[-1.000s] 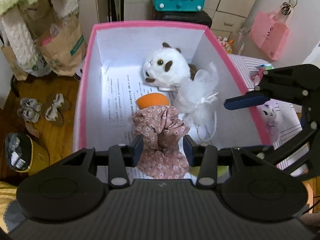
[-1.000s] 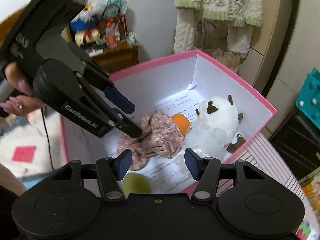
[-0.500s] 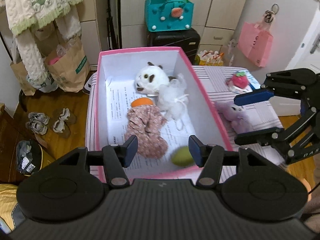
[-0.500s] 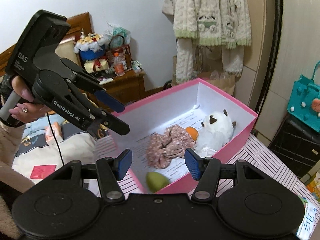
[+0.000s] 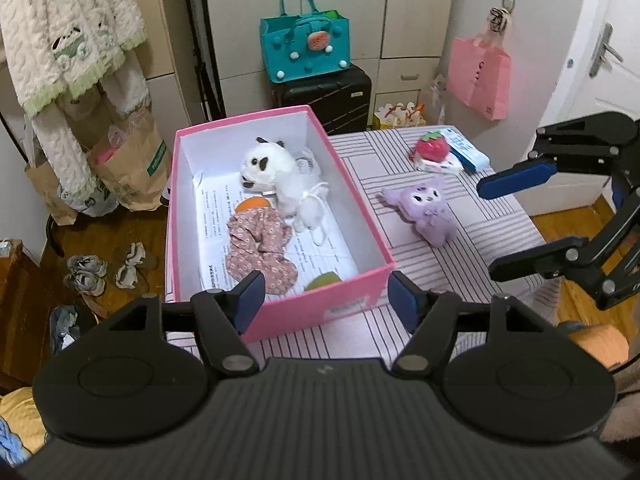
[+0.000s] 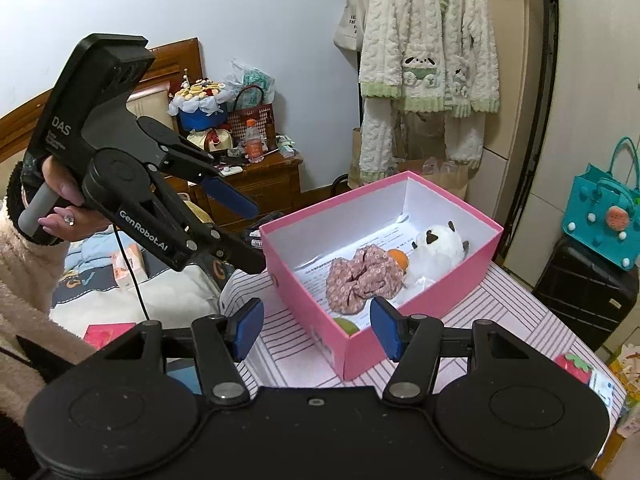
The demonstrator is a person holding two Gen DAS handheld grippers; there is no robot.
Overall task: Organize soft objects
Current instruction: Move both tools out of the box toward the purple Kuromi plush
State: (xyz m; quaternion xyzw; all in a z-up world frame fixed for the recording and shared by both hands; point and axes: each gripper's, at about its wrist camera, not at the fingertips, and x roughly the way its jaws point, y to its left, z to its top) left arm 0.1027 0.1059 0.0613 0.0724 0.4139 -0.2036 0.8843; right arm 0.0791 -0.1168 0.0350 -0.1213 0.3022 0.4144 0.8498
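Note:
The pink box (image 5: 357, 201) stands on a striped table (image 5: 460, 268). It holds a white plush (image 5: 266, 164), a white mesh puff (image 5: 308, 200), an orange ball (image 5: 251, 204), a floral cloth (image 5: 260, 250) and a green piece (image 5: 323, 280). A purple plush (image 5: 426, 210) and a strawberry toy (image 5: 432, 148) lie on the table right of the box. My left gripper (image 5: 326, 303) hangs above the box's near end, its jaws opening with nothing between them. My right gripper (image 6: 318, 330) is open and bare, back from the box (image 6: 304, 280). It also shows to the right of the purple plush in the left wrist view.
A teal bag (image 5: 306, 50) sits on a black suitcase behind the table, with a pink bag (image 5: 478, 76) on the door. Paper bags and shoes (image 5: 86, 274) are on the floor at the left. A bed and a wooden cabinet (image 6: 260, 184) lie beyond the left gripper (image 6: 256, 236).
The left gripper let go of the floral cloth, which now lies in the box, and its jaws spread wider. Both grippers drew back and up from the box.

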